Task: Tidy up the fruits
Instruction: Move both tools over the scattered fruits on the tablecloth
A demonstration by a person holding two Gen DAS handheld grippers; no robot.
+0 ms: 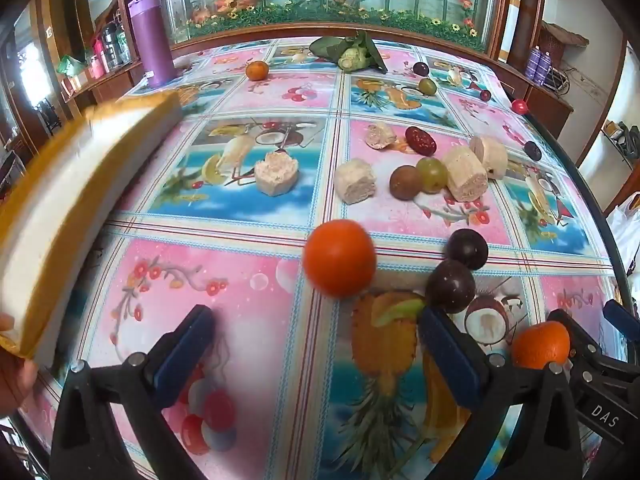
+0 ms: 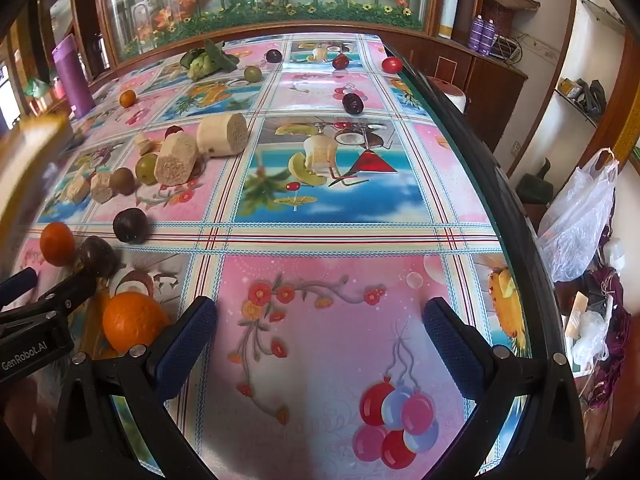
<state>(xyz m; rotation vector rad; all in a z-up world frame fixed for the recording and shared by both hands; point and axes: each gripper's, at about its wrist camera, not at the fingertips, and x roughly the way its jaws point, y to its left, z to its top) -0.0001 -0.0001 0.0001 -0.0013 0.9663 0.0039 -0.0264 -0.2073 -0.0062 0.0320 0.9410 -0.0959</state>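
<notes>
My left gripper (image 1: 322,346) is open over the tablecloth, nothing between its blue pads. Just ahead of it lies an orange-red round fruit (image 1: 339,258), with two dark plums (image 1: 450,286) to its right. A larger orange (image 1: 540,345) sits beside my right gripper's fingers (image 1: 576,332). My right gripper (image 2: 322,340) is open too, above bare pink cloth, with that orange (image 2: 134,322) just left of its left pad. A hand (image 1: 12,364) holds a blurred, tilted white tray with a yellow rim (image 1: 80,200) at the left.
Pale cut chunks (image 1: 466,180), a brown fruit (image 1: 406,182), a green one (image 1: 432,174) and a red date (image 1: 420,141) lie mid-table. Farther back are a small orange (image 1: 256,70), a leafy green fruit (image 1: 354,56) and a purple flask (image 1: 152,36). The table edge (image 2: 500,200) runs along the right.
</notes>
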